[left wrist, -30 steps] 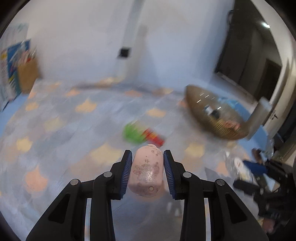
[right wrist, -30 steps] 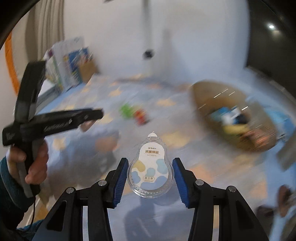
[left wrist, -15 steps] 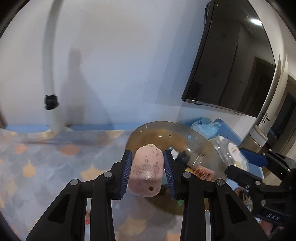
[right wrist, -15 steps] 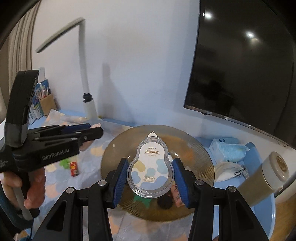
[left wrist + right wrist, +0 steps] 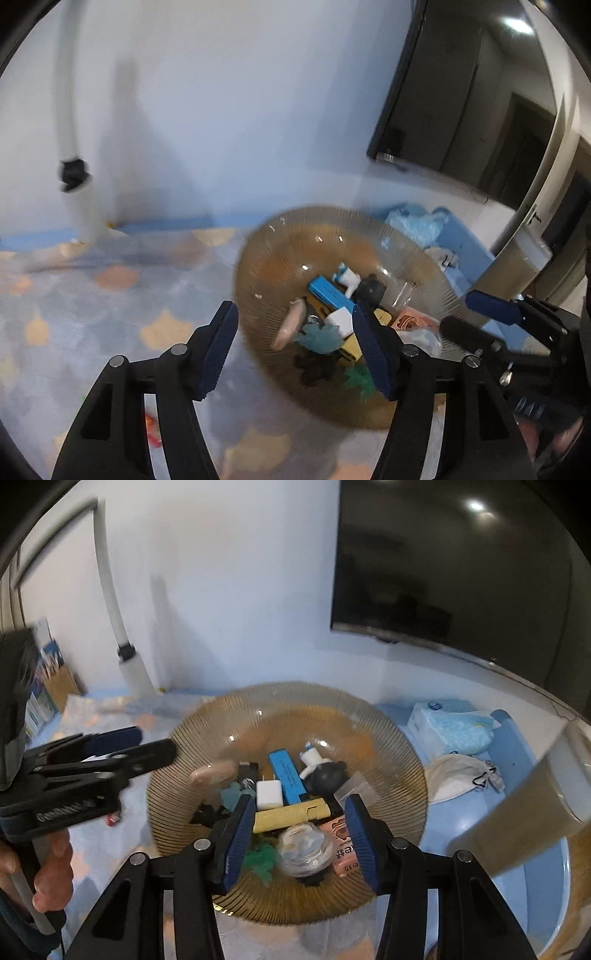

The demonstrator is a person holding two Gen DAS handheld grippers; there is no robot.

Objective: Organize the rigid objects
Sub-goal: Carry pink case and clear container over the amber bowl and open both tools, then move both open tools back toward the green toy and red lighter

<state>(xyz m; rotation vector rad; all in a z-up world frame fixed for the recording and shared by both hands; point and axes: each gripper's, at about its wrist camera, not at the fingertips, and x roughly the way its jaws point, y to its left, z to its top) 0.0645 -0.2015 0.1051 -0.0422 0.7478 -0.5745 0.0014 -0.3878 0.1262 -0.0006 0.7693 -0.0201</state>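
Observation:
A ribbed amber glass bowl (image 5: 391, 738) (image 5: 266, 266) holds several small rigid objects. A pink oval case (image 5: 290, 325) (image 5: 214, 770) lies blurred on its left inner wall. A clear pear-shaped tape case (image 5: 304, 843) lies in the bowl just in front of my right gripper. My left gripper (image 5: 295, 347) is open and empty over the bowl's left rim. My right gripper (image 5: 301, 840) is open and empty over the bowl's near side. A blue box (image 5: 286, 771), a white charger (image 5: 267, 794) and a yellow bar (image 5: 291, 814) lie in the bowl.
The bowl stands on a patterned blue cloth (image 5: 110, 295). A tissue pack (image 5: 448, 725) and a white mask (image 5: 460, 775) lie right of it. A white lamp post (image 5: 125, 650) stands at the wall. A red toy (image 5: 153, 430) lies on the cloth. A dark TV hangs on the wall.
Both grippers have opened. The pink case has left my left gripper and the clear tape case has left my right gripper; both now lie in the bowl.

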